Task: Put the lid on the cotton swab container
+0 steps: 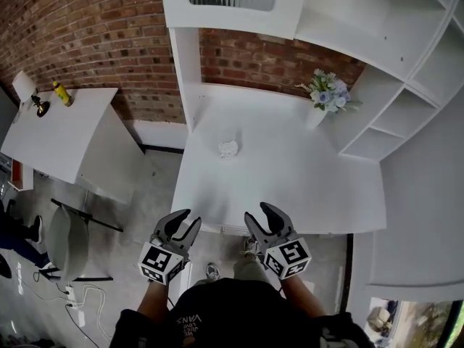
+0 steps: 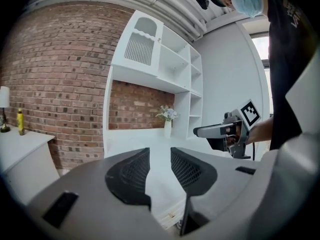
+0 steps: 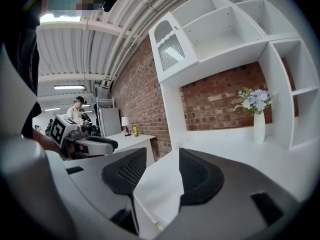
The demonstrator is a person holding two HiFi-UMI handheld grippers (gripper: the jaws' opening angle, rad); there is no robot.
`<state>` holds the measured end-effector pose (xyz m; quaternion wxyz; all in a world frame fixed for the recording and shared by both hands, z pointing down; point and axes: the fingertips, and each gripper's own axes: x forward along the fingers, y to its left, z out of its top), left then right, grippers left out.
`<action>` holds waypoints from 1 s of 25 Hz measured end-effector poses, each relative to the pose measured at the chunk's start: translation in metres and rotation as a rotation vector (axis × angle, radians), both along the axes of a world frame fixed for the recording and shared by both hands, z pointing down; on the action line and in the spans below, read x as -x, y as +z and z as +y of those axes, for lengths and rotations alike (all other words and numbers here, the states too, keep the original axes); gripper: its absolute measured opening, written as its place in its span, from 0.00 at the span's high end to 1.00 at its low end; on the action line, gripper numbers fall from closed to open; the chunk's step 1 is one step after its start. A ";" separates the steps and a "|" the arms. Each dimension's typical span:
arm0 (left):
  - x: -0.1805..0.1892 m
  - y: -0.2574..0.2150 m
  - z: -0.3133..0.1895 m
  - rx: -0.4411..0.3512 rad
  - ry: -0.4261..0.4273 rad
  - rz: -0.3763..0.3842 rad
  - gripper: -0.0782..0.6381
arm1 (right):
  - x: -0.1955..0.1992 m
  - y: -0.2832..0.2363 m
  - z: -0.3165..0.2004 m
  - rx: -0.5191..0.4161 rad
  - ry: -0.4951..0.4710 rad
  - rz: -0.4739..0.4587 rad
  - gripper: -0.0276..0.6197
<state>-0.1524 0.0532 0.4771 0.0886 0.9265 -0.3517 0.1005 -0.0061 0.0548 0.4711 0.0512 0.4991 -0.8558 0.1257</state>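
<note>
Cotton swab container (image 1: 228,148), at twelve o'clock on the counter (image 1: 304,183), could topple if the empty left gripper (image 1: 190,218), fingers narrow, or right gripper (image 1: 259,212), fingers wide, overreaches.

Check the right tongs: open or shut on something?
Open. In the right gripper view the right tongs stand apart, with only the bare white desk showing between them; nothing is gripped.

Held side by side, pointing forward: left tool (image 1: 188,220) narrowly parted, right tool (image 1: 259,213) wider, both seemingly empty.
</note>
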 end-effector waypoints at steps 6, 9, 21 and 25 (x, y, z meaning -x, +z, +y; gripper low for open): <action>-0.026 0.014 -0.049 0.029 -0.067 0.002 0.71 | -0.019 0.018 -0.046 0.018 -0.111 0.052 0.66; -0.044 0.019 -0.074 0.034 -0.092 -0.004 0.70 | -0.032 0.024 -0.071 0.024 -0.159 0.064 0.66; -0.081 0.034 -0.150 0.032 -0.142 -0.045 0.63 | -0.060 0.060 -0.147 0.080 -0.305 0.118 0.65; -0.078 0.042 -0.174 0.038 -0.067 -0.069 0.57 | -0.048 0.074 -0.170 0.096 -0.300 0.130 0.65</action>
